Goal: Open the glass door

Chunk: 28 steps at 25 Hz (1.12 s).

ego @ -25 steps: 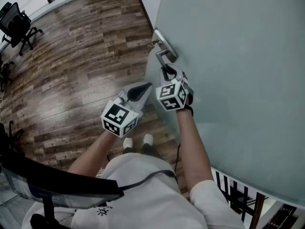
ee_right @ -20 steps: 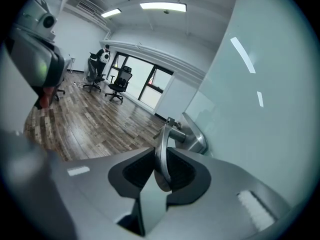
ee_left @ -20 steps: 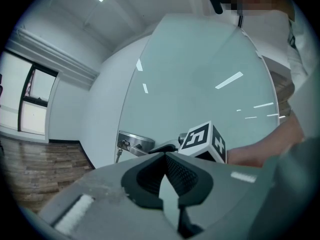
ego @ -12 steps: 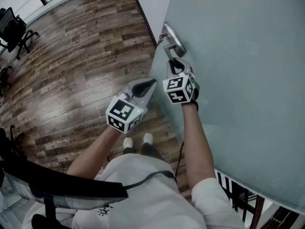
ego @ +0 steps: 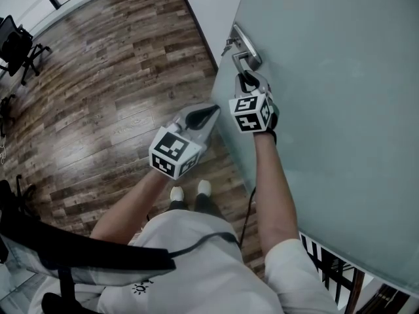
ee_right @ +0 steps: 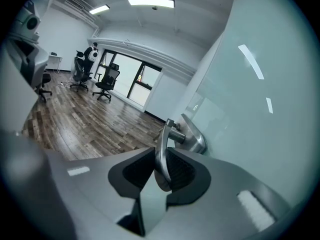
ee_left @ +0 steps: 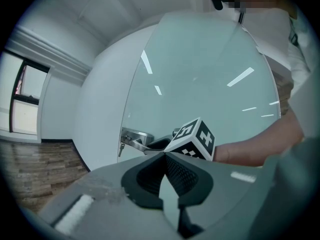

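Two grippers show in front of the person in the head view, held out toward a frosted pale-green glass door [ego: 327, 77] that fills the right side of that view. Its free edge runs down past the handle to the dark wood-plank floor [ego: 111, 77], beside the person's white shoes [ego: 190, 191]. The right gripper [ego: 245, 81] is clamped on the door's brushed-metal lever handle [ego: 239, 60]. In the right gripper view its dark ribbed pads [ee_right: 180, 172] press the lever from both sides, just short of the oblong metal plate [ee_right: 194, 135] that carries it. A small thing, perhaps a key, hangs at the plate's edge [ego: 226, 43]. The left gripper [ego: 211, 112] hangs just beside the right one, apart from the glass. Its tips are together with nothing between them, as the left gripper view shows. Black office chairs [ego: 16, 41] stand well apart at the far left.
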### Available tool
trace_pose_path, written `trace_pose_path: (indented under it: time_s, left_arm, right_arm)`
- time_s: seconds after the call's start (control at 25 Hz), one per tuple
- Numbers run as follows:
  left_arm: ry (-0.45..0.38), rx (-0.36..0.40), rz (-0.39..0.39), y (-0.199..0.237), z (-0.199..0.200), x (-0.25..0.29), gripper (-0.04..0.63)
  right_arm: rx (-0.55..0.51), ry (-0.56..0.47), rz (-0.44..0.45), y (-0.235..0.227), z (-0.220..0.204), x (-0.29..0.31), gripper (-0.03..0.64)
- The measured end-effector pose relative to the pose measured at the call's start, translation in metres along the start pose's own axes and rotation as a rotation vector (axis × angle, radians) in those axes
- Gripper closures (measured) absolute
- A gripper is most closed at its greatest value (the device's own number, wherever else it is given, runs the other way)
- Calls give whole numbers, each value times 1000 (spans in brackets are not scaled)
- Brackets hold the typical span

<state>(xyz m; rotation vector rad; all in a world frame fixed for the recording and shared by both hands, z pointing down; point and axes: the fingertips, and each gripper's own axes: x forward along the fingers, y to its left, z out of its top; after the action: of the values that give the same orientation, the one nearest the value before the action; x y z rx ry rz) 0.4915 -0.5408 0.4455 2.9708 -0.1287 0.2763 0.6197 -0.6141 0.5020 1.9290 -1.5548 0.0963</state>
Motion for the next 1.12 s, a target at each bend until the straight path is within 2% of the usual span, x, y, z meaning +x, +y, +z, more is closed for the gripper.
trace_pose_path:
  time_s: [0.32,0.84,1.12]
  left_arm:
    - [18,6,-12,-5,9,20,592]
    - [13,8,41,17,1,-8,592]
    - [-10,3,64,14,15,-35,592]
  right_arm:
    - [13,14,-13,-30,-5,9,537]
    - [23,29,-42,-34,-9,19,537]
    - [30,16,-42,-32,0,8,525]
